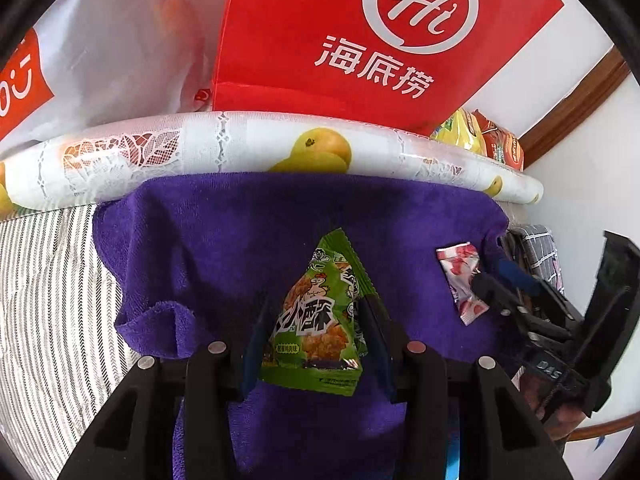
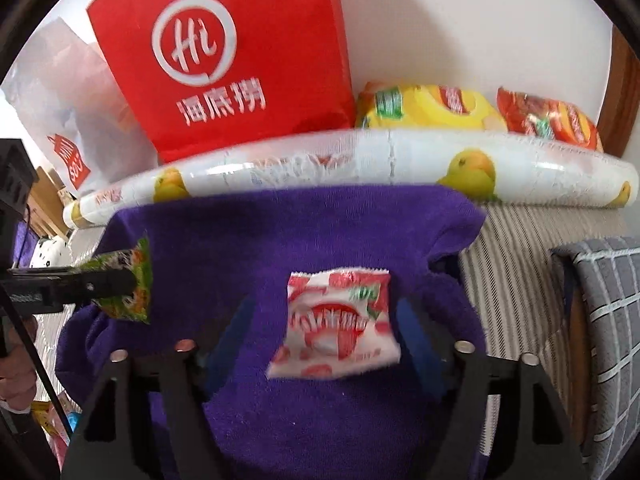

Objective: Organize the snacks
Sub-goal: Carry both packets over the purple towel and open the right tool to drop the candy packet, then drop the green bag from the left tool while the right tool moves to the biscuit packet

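Note:
My left gripper (image 1: 316,300) is shut on a green triangular snack packet (image 1: 320,312) and holds it over a purple towel (image 1: 224,240). From the right wrist view the same green packet (image 2: 128,284) shows at the left, pinched in the left gripper (image 2: 120,280). My right gripper (image 2: 328,316) is shut on a red and white strawberry snack packet (image 2: 340,328) above the same purple towel (image 2: 320,232). In the left wrist view that packet (image 1: 460,276) shows at the right, held by the right gripper (image 1: 486,280).
A rolled fruit-print cloth (image 1: 240,148) lies behind the towel. A red bag with white logo (image 1: 360,40) and a white plastic bag (image 1: 112,60) stand behind it. Yellow (image 2: 432,112) and red snack bags (image 2: 548,120) lie at back right. A grey checked cushion (image 2: 608,320) sits right.

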Tool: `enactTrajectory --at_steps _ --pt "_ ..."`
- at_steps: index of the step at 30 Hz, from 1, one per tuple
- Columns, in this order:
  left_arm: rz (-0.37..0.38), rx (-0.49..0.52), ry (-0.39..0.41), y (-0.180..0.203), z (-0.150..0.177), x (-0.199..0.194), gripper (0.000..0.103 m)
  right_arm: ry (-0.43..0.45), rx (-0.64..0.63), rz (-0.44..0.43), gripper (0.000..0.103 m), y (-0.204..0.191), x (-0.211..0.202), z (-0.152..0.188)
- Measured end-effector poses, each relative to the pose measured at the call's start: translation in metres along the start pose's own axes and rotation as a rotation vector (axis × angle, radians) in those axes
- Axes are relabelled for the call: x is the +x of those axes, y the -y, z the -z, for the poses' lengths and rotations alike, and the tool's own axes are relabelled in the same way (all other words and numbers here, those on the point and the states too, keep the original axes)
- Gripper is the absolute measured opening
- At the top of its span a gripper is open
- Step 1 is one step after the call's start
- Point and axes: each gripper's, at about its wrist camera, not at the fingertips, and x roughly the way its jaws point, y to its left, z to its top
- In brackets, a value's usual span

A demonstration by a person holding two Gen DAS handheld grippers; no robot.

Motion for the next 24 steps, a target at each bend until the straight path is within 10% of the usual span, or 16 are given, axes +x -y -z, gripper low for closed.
enactTrajectory --at_steps 8,12,24 --pt "-0.024 0.019 -0.034 0.003 0.001 0.008 0.044 0.084 0.035 -0.001 0.092 0.000 -0.023 -0.004" --pt "-0.066 0.065 0.000 0.014 0.002 -0.002 0.071 0.079 0.063 0.037 0.092 -0.001 -0.026 -0.010" --pt "-0.022 0.100 0.080 0.035 0.008 -0.044 0.072 0.160 0.031 0.137 0.094 -0.004 -0.092 0.009"
